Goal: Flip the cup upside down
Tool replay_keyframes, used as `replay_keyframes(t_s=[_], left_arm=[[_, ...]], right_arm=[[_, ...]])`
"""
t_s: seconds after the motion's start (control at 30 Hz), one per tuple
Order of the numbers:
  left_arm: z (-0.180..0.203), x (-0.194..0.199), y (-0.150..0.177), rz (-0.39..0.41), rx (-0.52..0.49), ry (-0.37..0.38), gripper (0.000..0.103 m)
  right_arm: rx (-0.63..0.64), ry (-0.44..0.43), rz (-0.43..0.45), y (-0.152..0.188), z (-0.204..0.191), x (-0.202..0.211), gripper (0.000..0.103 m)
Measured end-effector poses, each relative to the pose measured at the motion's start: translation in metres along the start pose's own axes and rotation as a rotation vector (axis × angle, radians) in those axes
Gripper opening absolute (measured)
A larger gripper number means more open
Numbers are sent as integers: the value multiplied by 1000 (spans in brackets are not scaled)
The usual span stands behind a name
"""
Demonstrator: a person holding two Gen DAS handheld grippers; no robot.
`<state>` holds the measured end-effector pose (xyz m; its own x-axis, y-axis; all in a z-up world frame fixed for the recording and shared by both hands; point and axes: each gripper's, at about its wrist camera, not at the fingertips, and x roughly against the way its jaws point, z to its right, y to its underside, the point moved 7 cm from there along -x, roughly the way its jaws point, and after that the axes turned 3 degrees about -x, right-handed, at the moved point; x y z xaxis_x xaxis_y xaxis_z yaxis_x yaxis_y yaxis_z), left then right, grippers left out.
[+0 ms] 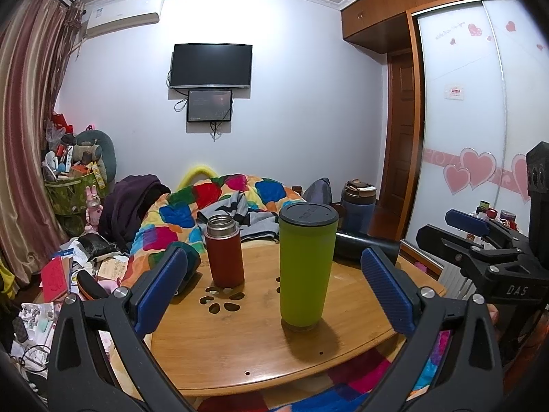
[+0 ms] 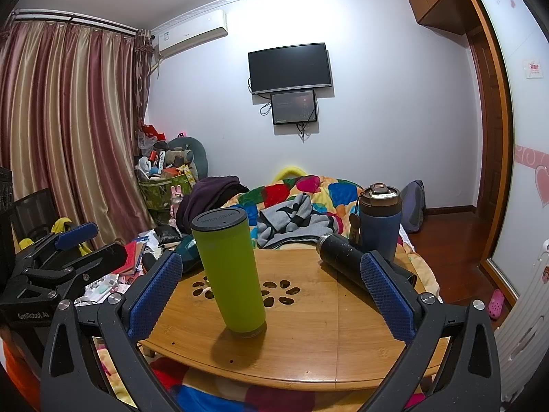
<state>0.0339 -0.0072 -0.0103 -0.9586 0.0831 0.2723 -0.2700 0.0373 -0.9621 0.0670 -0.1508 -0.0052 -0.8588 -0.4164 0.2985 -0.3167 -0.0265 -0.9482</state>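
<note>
Green cup (image 1: 306, 267) stands upright on our wooden table (image 1: 360, 322), dark lid (image 1: 307, 213) on top, base down near the front part of the tabletop. In our left wrist view it sits between the two blue pads, closer to the right-hand one, ahead of the fingertips and touching neither. Our left gripper (image 1: 278, 274) has fingers spread wide, nothing held. In the right wrist view the cup (image 2: 233, 274) leans in the fisheye, nearer the left pad, also ahead of the tips and apart from both. Our right gripper (image 2: 274, 274) is spread wide too, empty. Each gripper shows at the edge of the other's view: right one (image 1: 470, 230) off to the side of the table, left one (image 2: 79, 243) likewise. Red flask (image 1: 224, 250) stands upright behind and left of the cup, next to the paw-shaped cutouts (image 1: 219, 300). Black bottle (image 2: 346, 257) lies on its side at the table's far right; blue mug (image 2: 379, 223) stands behind it. Colourful quilt (image 1: 212, 199) is beyond the table.
</note>
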Motion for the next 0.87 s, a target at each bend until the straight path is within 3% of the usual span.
replay_keyframes(t_s=[0.87], left_arm=[[7, 1, 0, -2, 14, 23, 103]], right_arm=[[-10, 4, -4, 1, 3, -3, 103]])
